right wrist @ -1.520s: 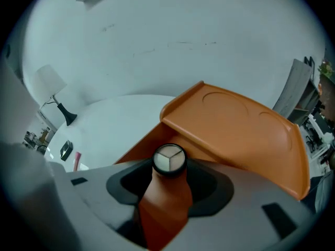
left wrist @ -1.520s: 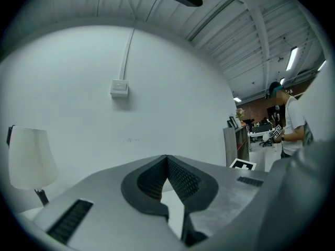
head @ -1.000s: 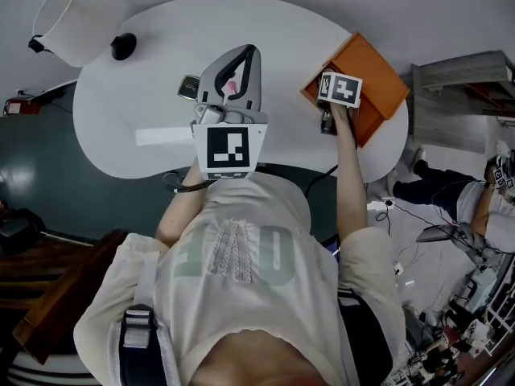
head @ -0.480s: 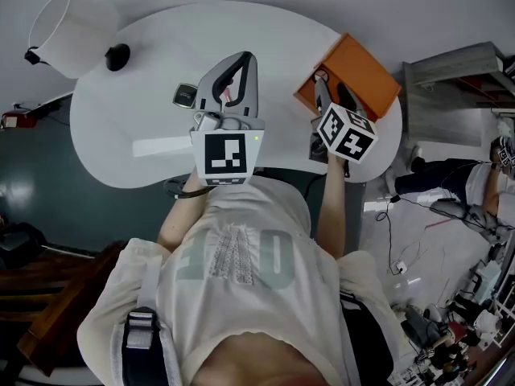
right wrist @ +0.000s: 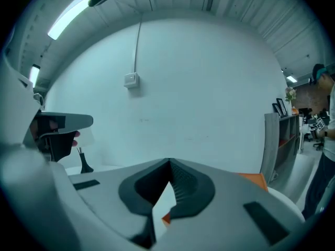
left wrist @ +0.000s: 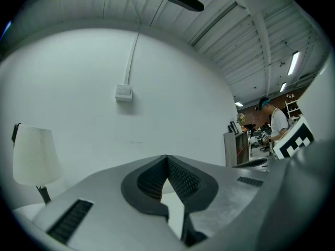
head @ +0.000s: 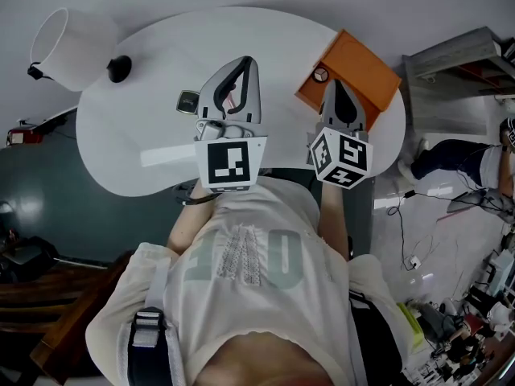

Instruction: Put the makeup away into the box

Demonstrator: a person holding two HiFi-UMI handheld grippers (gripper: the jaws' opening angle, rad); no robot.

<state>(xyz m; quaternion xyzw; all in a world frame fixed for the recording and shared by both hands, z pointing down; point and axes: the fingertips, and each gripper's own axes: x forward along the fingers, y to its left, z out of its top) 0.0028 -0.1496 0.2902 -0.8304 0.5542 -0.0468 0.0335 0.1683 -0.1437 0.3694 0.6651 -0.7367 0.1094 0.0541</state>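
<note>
The orange box (head: 366, 64) stands open at the white table's (head: 129, 123) far right edge, with a small round makeup item (head: 321, 74) lying inside near its left corner. A dark square compact (head: 187, 101) lies on the table, left of my left gripper (head: 248, 59). That gripper is held level above the table's middle, shut and empty (left wrist: 167, 157). My right gripper (head: 335, 84) hovers above the box's near side; its jaws have just been closing and now meet with nothing between them (right wrist: 170, 162). In the right gripper view the box (right wrist: 252, 177) shows just beyond those jaws.
A white lamp (head: 71, 43) with a black base (head: 119, 69) stands at the table's far left. A grey shelf unit (head: 455, 75) is to the right of the box. Cables and a seated person's legs (head: 438, 155) are on the floor at right.
My right gripper rose out of the box and swung from pointing down to nearly level. Its jaws closed empty. The round item now shows in the box. The left gripper stayed put.
</note>
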